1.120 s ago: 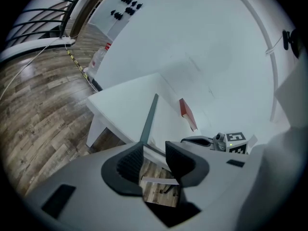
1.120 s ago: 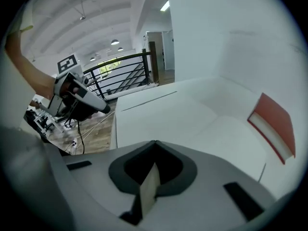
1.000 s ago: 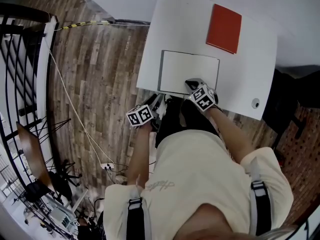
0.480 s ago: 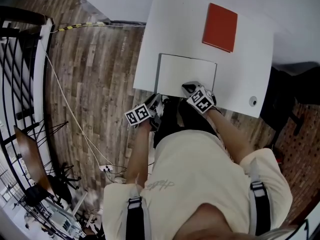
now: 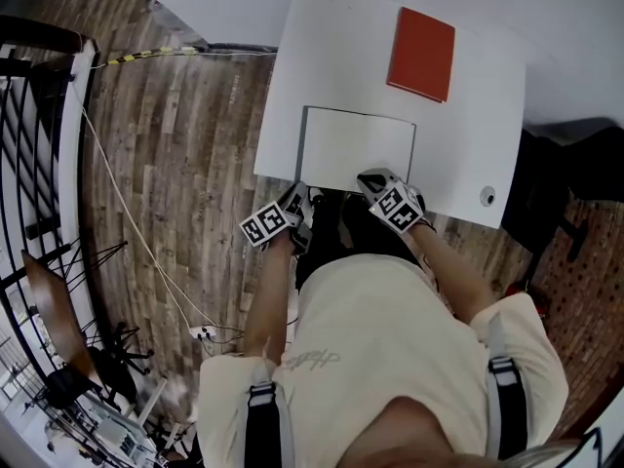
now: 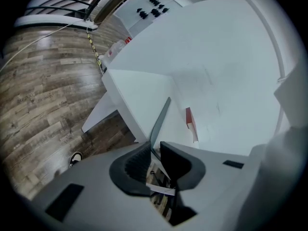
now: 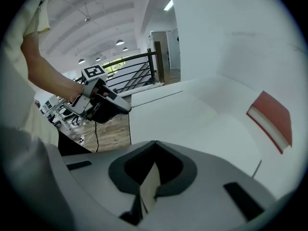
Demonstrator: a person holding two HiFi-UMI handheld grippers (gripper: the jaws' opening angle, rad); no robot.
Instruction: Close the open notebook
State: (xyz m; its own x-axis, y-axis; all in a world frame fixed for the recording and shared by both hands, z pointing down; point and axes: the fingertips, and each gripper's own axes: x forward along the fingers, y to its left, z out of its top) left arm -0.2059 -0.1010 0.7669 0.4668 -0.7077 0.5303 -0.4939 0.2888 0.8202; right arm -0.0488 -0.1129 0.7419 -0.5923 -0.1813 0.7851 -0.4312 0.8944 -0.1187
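Head view: the notebook [image 5: 356, 146] lies open at the near edge of the white table [image 5: 322, 47], and a red book [image 5: 421, 55] sits well apart toward the far side. My left gripper [image 6: 155, 154] has just been closing. Its jaws are now pinched narrow on the notebook's grey cover edge, at the near left corner. My right gripper [image 7: 155, 146] is at the near right corner with its jaws pressed together. There's a pale sliver in the slot, can't tell what it is.
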